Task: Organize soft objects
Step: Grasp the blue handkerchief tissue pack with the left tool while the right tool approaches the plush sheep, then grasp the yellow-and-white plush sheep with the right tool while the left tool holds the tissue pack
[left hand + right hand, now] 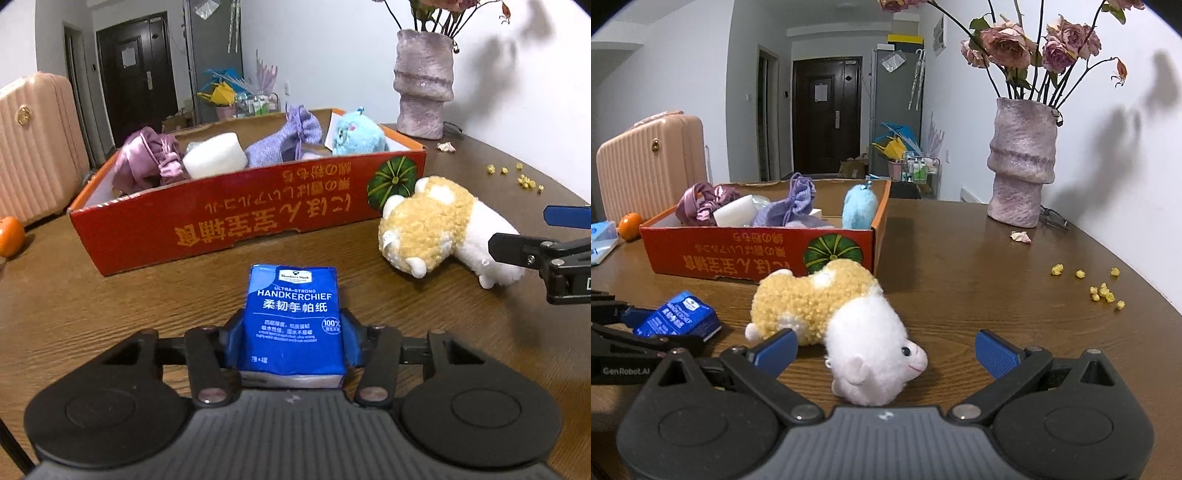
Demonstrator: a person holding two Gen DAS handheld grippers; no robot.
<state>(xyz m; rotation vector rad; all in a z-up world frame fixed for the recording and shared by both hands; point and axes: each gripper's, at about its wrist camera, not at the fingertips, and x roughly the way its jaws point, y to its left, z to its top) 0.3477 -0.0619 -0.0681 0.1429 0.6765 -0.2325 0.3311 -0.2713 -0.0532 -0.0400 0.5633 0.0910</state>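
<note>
Tissue pack [293, 325] sits clamped between the blue pads of the left hand-held gripper [291, 332], its long axis running straight ahead toward the red cardboard box [236, 221], which lies just beyond it on the counter [92, 295]. The right hand-held gripper [884, 350] stands with its jaws wide apart, the plush hamster [846, 325] lying on its side between them, no pad pressing on it. The hamster's long axis runs slantwise from the right hand-held gripper toward the box, white head nearest (so the right hand is plainly the nearer one for it), its tan rump close to the box's front wall.

By count: one tissue pack, one hamster on the counter, one box. In the box: one blue plush toy [354, 134], one lilac knitted pouch [291, 136], one white roll [216, 155], one mauve satin pouch [147, 162]. Beside the box stands one orange [629, 225].
</note>
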